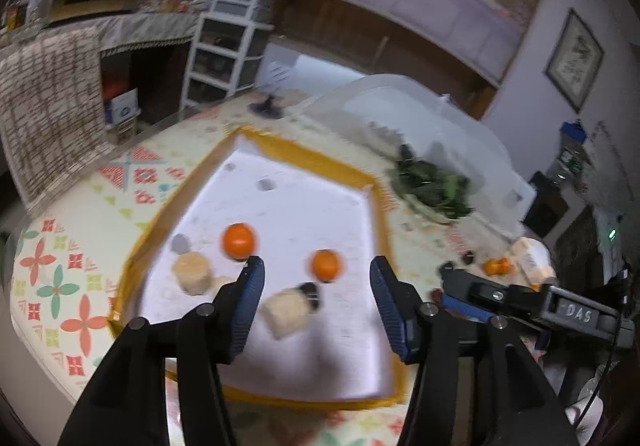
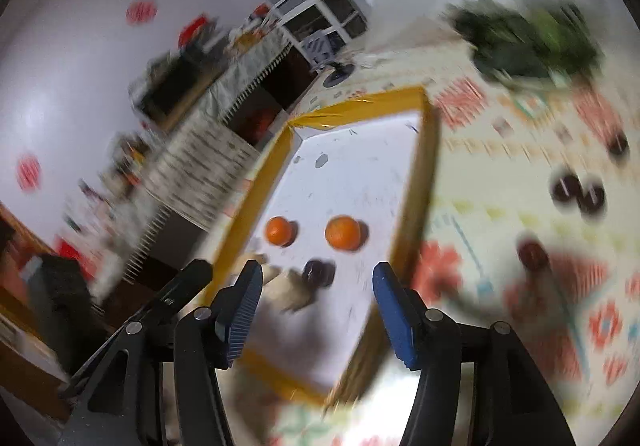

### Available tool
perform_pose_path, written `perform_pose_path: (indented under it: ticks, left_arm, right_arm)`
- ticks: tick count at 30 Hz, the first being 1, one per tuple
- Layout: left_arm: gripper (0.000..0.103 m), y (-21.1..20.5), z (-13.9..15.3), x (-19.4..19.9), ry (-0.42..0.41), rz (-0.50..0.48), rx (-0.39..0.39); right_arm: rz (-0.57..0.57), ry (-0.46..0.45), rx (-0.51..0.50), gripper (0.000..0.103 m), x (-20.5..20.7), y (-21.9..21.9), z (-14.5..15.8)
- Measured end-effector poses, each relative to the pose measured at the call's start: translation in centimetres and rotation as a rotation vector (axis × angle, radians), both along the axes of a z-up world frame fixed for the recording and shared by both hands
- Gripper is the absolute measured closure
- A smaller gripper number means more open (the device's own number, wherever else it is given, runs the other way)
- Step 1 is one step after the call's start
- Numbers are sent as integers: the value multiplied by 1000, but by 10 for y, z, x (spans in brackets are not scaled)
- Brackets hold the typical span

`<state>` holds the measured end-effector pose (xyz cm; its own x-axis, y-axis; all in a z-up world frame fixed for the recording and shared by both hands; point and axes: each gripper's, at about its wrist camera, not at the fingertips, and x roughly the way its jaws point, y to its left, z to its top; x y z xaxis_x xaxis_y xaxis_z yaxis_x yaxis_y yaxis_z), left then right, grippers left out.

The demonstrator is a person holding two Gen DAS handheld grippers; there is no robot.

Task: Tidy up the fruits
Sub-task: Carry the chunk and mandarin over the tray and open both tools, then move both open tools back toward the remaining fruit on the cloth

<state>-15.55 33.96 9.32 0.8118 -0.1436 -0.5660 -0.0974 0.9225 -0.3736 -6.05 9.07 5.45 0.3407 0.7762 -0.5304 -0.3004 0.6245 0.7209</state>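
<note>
We're over a table (image 1: 60, 286) dressed in a cloth of red and teal flowers, and on it sits a white tray (image 1: 320, 206) with a yellow rim. Beyond the far edge stands a white drawer tower (image 1: 228, 42), a covered shelf to its left, dark wood panelling and a framed picture (image 1: 576, 58) on the right wall. A clear plastic cover (image 1: 420, 114) rises past the tray's far right corner, with a bowl of dark greens (image 1: 432, 186) just beside it.

Our left gripper (image 1: 316, 302) is spread wide with nothing in it, hovering over the near half of the tray. On the tray: two oranges, one left (image 1: 239, 241) and one right (image 1: 327, 265), well apart; two pale blocks (image 1: 192, 272), (image 1: 286, 312); and a dark fruit (image 1: 311, 292) touching the nearer block.

Our right gripper (image 2: 316, 310) is also wide and carrying nothing, out beyond the tray's right rim in the left view, over the near end of the tray in its own. To its right, on the cloth, several dark round fruits (image 2: 578, 192) lie loose, heavily blurred. A small orange cluster (image 1: 496, 266) sits on the cloth right of the tray.

The tray's far half is bare white, and the cloth to its left lies open to the table edge.
</note>
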Motion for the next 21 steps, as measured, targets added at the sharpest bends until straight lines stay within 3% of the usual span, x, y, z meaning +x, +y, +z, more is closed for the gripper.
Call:
perform_pose_path:
  ticks: [5,7,13,18,21]
  left_arm:
    - [49,-42,23,-11,-56,-97,1]
    - [49,-58,33,-17,-70,-150,-20]
    - [49,-104,86,-57,-207,-283,5]
    - [49,-127,139,-90,-350,-345,45]
    - [49,-134,164,-101,-404,-345,88]
  right_arm:
    - [-133,266,373,37,-25,-81,-25]
    - [-196,284,424,37,-40,-116,-26]
    - [-331,165,270,36,-75,-200,15]
    - [-453,13,44,36,-110,-276,82]
    - [-471,-52,-47,34,-132,-312,117]
